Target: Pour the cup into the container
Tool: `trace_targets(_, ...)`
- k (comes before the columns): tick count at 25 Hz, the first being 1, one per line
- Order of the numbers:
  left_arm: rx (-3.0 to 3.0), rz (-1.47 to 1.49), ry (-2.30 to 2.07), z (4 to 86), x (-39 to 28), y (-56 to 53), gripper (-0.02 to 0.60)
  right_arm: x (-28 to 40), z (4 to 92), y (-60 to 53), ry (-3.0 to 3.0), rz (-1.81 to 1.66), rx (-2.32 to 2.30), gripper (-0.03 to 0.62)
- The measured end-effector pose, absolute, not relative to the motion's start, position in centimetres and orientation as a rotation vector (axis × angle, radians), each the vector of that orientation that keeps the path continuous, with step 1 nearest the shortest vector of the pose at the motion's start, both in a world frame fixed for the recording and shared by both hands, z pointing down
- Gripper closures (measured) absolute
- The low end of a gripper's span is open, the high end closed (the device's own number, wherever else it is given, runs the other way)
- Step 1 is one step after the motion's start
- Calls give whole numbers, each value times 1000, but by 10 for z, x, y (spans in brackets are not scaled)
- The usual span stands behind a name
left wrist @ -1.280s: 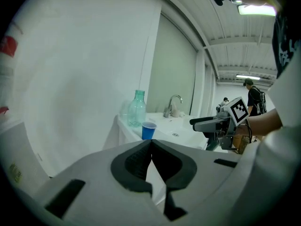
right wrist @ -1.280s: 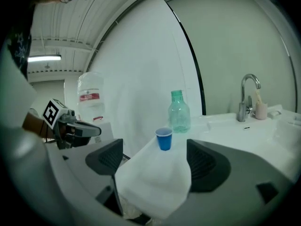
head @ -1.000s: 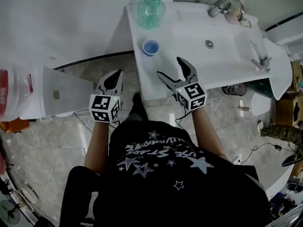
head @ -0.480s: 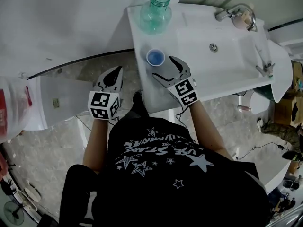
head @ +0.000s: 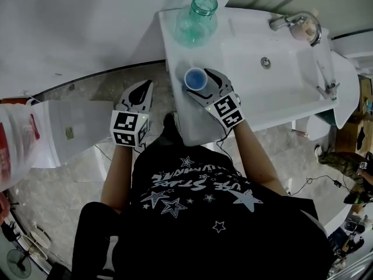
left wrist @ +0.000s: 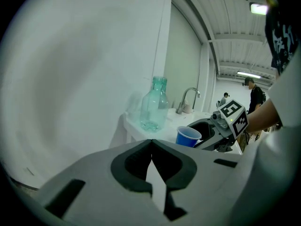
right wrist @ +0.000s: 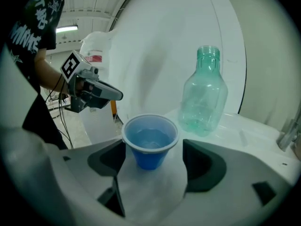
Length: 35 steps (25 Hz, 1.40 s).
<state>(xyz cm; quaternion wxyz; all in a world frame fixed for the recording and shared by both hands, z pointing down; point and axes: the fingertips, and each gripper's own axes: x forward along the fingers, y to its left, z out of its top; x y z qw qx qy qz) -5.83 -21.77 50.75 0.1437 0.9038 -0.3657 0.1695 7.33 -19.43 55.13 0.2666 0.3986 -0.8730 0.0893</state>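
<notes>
Right gripper view: one blue cup (right wrist: 150,142), liquid inside, upright on the white counter (right wrist: 263,140), near one clear green bottle (right wrist: 204,93). Right tongs (right wrist: 153,147) tilted down, spread either side of the cup, just been closing, not touching it. Left tongs (left wrist: 151,145) pressed together, empty, further from the bottle.
</notes>
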Motion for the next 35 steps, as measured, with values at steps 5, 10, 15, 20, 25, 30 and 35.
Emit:
trace_targets(5,2623,508,-1029,509,-56,-226,571,66,553,-199,-2377,221,1042,221)
trace_targets(10,2614,543,-1031,515,-62,-231,571,60,557,-203,-2397,266,1035,227)
trace_targets(15,2602,557,-1037,520,-68,-236,571,57,558,-206,-2401,247,1050,270)
trace_targets(20,2611,565,-1025,521,-69,-243,571,57,557,-206,-2411,227,1078,287)
trace_targets(25,2635,578,-1003,521,-67,-248,571,57,557,-206,-2418,216,1076,298)
trace_targets(30,2634,593,-1025,520,-64,-247,571,62,549,-207,-2447,221,1091,301)
trace_targets(35,2622,593,-1066,513,-58,-243,571,74,535,-207,-2447,269,1075,300)
